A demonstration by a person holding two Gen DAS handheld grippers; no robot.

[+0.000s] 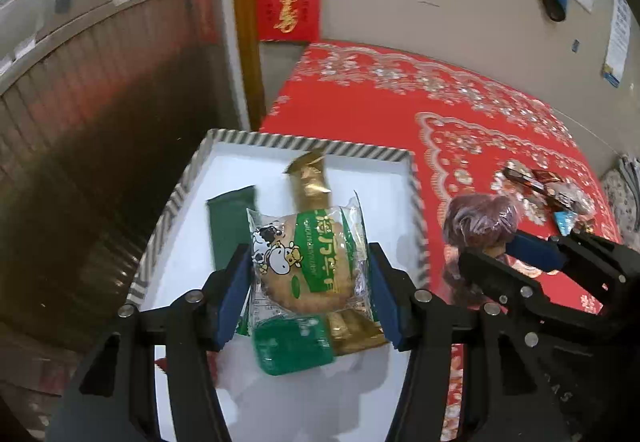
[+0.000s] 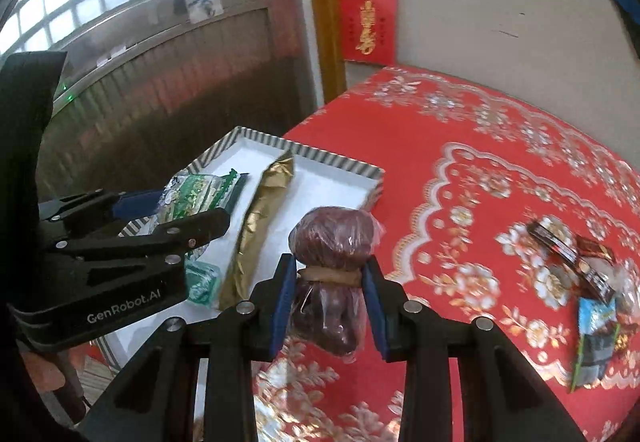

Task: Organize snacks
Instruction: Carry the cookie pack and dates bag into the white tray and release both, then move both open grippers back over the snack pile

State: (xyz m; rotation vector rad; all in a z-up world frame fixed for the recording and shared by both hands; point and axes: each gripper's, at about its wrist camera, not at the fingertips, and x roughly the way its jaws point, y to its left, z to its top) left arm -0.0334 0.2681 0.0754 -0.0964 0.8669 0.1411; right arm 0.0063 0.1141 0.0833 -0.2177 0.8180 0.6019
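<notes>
The left gripper [image 1: 310, 282] points forward and downward. Its two black fingers [image 1: 234, 294] with blue pads are closed on a cookie packet [image 1: 308, 262], one pad on each side edge of the wrapper. The right gripper [image 2: 330, 298] has the same downward tilt and is just beside the left one, on its right side. Its fingers [image 2: 285, 302] stand closer together and press the tied neck of a small bag of dark red snacks [image 2: 332, 238].
</notes>
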